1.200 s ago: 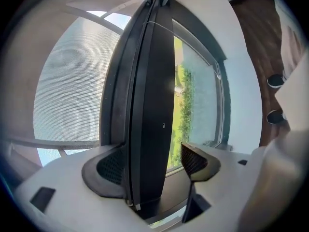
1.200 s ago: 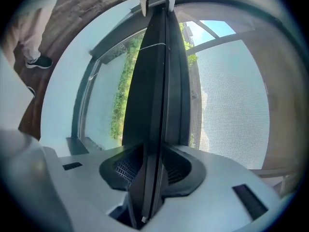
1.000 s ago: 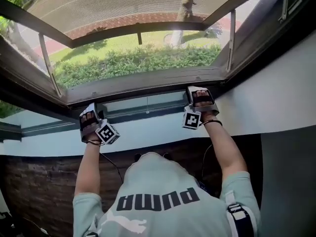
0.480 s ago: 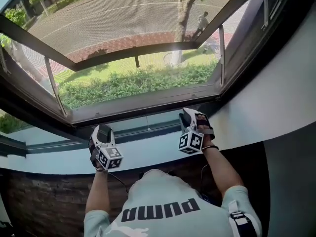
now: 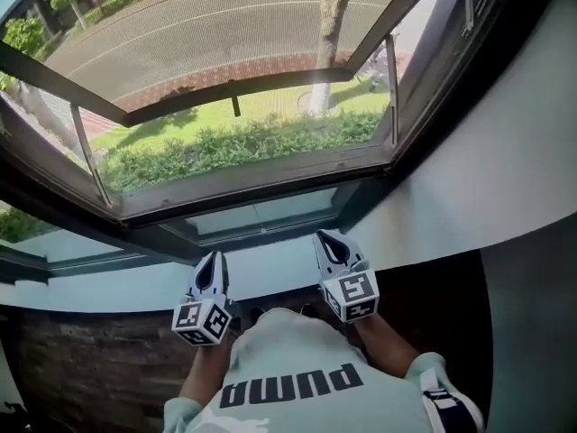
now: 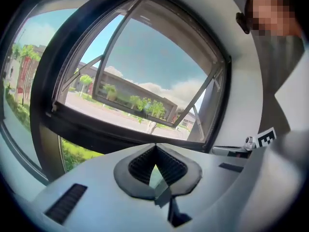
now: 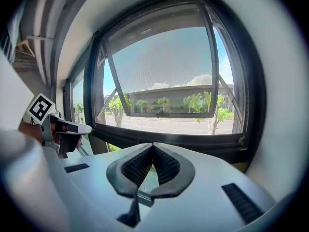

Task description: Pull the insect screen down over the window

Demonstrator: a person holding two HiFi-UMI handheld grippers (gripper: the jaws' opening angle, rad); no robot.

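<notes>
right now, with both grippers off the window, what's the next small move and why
Probably just rest: lower both grippers. The insect screen mesh seems to cover the opening down to the lower frame, and the left gripper and right gripper are shut on nothing, clear of it.
</notes>
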